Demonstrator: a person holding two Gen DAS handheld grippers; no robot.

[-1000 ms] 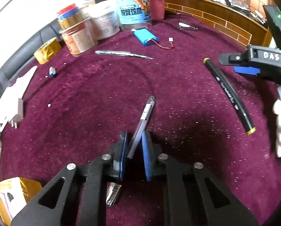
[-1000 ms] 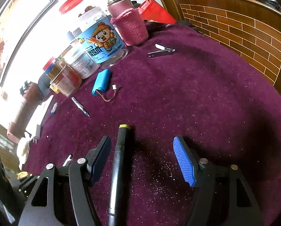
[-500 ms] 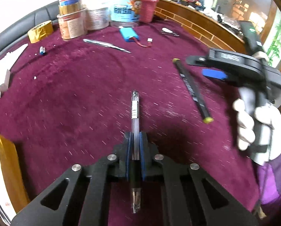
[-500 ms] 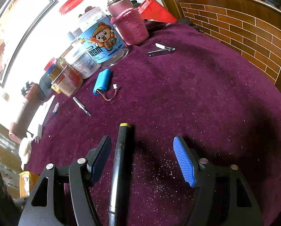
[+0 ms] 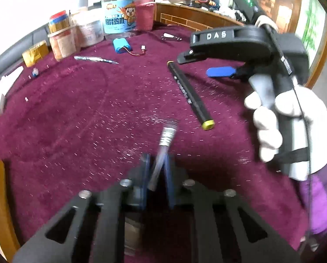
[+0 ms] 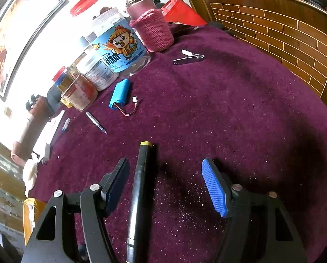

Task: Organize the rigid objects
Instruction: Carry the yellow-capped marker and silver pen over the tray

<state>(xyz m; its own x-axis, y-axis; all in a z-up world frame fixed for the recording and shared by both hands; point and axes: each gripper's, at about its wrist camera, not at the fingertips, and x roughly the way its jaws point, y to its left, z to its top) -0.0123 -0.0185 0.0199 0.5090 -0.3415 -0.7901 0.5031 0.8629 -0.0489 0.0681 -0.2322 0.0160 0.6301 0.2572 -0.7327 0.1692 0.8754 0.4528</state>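
My left gripper (image 5: 155,164) is shut on a clear gel pen (image 5: 164,146), blurred, held above the purple cloth and pointing forward. A black marker with yellow ends (image 5: 189,92) lies on the cloth ahead to the right. My right gripper (image 6: 165,182) is open and low over the cloth; the marker (image 6: 139,188) lies between its fingers, nearer the left finger (image 6: 116,184). In the left wrist view the right gripper (image 5: 209,63) hovers over the marker's far end.
A blue battery pack with wires (image 6: 119,95), a silver pen (image 6: 96,122), nail clippers (image 6: 188,57), a blue-labelled jar (image 6: 117,50), a pink-sleeved flask (image 6: 151,28) and smaller jars (image 6: 80,93) stand at the back. A wooden rail (image 6: 283,35) bounds the right.
The left gripper has lifted and swung right, toward the marker, with the pen in it; the pen has tilted and sits further back in the jaws. The right gripper has stayed open over the marker.
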